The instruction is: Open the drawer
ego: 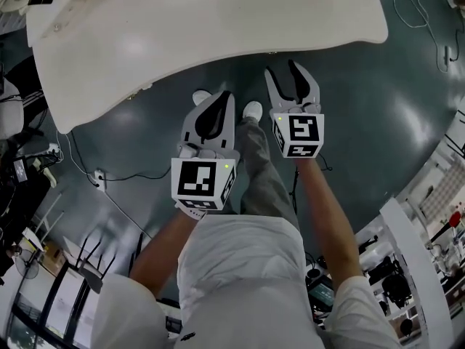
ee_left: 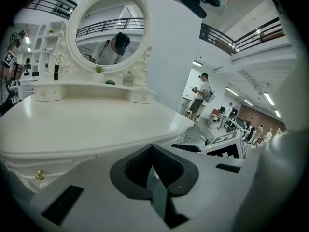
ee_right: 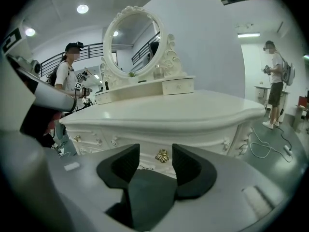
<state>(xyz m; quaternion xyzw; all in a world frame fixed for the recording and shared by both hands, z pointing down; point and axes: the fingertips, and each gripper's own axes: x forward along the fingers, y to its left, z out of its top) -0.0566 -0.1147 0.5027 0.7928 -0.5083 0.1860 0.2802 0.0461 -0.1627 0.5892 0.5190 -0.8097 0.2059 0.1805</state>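
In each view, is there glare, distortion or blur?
Head view: soft glare on the table and floor, edges curved. Left gripper view: strong fisheye, dark corners; the shut left gripper looks soft up close. Right gripper view: same fisheye; the open right gripper frames a sharp handle.

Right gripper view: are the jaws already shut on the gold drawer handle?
No, the right gripper's jaws stand apart, with the gold handle showing in the gap between them, untouched.
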